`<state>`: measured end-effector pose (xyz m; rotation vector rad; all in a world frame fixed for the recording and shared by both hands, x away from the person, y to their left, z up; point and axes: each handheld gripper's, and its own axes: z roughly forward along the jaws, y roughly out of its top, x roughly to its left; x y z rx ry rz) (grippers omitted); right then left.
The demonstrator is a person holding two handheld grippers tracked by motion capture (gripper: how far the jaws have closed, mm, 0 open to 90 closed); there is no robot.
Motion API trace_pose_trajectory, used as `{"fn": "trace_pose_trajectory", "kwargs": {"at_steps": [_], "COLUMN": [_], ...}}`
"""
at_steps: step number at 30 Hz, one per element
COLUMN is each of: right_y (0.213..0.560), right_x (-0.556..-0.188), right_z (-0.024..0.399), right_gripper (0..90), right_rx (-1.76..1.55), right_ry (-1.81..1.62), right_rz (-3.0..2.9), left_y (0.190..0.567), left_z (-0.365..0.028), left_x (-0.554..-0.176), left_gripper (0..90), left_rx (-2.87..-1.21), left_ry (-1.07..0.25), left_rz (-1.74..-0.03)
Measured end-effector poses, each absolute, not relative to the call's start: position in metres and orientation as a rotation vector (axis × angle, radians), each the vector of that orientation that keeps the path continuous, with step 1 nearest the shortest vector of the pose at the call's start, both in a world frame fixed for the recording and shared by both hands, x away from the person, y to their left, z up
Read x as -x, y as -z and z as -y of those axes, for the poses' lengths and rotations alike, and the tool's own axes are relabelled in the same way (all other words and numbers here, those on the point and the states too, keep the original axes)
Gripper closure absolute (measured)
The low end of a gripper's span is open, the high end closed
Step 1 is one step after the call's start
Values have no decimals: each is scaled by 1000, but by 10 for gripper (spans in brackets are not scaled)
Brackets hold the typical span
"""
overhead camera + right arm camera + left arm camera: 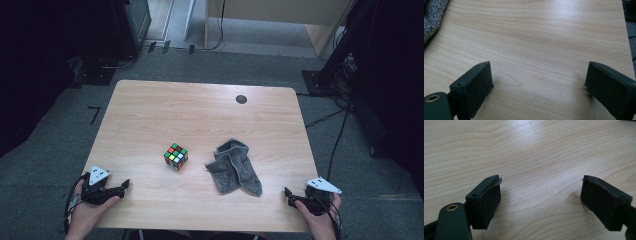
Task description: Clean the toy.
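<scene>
Resting on wooden table (200,115) | both tongs (125,186) (288,196) released | grey carpet (45,145)

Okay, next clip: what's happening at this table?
A person sits at a wooden table with a two-jaw gripper in each hand. The left gripper rests near the front left corner, the right gripper near the front right corner; both have their jaws open with nothing between them. A colourful puzzle cube and a crumpled grey cloth lie side by side, apart, in the middle of the table, neither of them touched.
</scene>
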<state>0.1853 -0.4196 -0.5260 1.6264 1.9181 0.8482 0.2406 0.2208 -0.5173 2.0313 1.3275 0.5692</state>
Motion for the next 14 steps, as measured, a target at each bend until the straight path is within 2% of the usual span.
{"fn": "trace_pose_trajectory", "kwargs": {"at_steps": [14], "right_y": [526], "right_x": [-185], "right_z": [420], "right_gripper": [71], "right_rx": [-1638], "right_ry": [-845], "right_rz": [-1903], "left_y": [517], "left_z": [-220], "left_x": [-242], "left_gripper": [161], "left_rx": [-2037], "left_ry": [-564], "left_rz": [-1316]}}
